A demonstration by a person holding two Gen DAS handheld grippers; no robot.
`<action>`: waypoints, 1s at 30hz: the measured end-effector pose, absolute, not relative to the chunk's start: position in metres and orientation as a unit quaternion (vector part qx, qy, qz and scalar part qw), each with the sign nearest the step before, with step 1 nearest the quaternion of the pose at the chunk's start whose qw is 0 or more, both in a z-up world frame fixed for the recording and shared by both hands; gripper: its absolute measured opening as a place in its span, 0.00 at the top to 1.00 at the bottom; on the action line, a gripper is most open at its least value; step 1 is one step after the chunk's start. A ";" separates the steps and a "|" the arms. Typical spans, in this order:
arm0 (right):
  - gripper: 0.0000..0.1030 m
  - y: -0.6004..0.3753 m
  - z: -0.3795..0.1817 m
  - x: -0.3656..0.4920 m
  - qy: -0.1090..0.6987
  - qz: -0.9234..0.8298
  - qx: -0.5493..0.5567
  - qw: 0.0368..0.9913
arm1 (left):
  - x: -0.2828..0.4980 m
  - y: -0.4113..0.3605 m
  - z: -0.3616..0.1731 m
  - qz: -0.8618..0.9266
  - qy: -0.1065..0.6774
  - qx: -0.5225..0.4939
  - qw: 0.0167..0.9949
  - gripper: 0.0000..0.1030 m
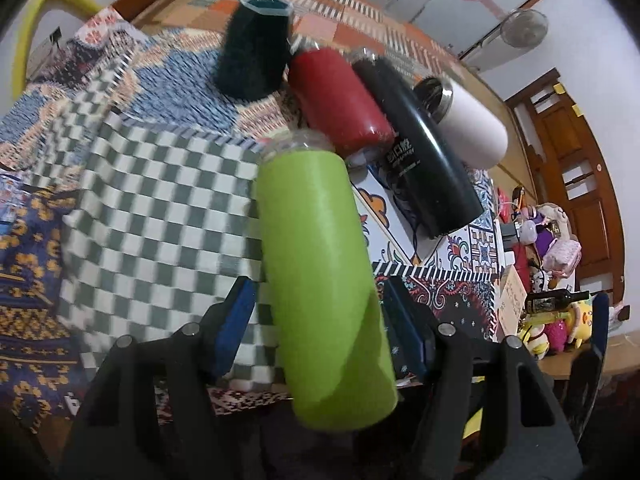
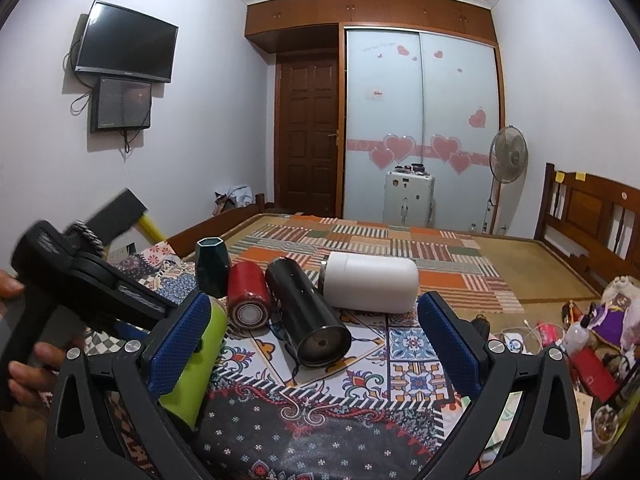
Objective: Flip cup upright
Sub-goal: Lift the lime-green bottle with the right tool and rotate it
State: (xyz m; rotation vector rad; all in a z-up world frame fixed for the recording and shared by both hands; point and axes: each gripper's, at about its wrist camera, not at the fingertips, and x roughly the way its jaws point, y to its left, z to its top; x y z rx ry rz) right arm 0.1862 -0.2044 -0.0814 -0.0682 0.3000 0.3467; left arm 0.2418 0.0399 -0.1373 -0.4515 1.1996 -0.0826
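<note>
A lime green cup lies between the blue pads of my left gripper; the jaws stand close to its sides, contact unclear. It also shows in the right wrist view, just behind my right gripper's left finger. My right gripper is open and empty above the patterned cloth. A red cup, a black cup and a white cup lie on their sides beyond. A dark green faceted cup stands upright.
Patterned cloths cover the bed, with a checked cloth on the left. Toys and clutter sit at the right. A wooden headboard, a fan and a white appliance stand beyond.
</note>
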 end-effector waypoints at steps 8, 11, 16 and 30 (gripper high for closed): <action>0.00 -0.181 -0.082 0.190 0.164 0.200 -0.033 0.965 | 0.198 0.075 -0.104 -0.024 0.497 -0.166 0.851 0.36; 0.00 -0.167 -0.084 0.187 0.169 0.213 -0.038 0.962 | 0.179 0.085 -0.091 -0.005 0.457 -0.123 0.881 0.36; 0.00 -0.145 -0.089 0.184 0.181 0.229 -0.052 0.955 | 0.147 0.094 -0.074 0.038 0.374 -0.048 0.926 0.34; 0.00 -0.076 -0.108 0.224 0.285 0.294 -0.141 0.901 | 0.110 0.144 -0.105 0.114 0.254 -0.049 0.959 0.15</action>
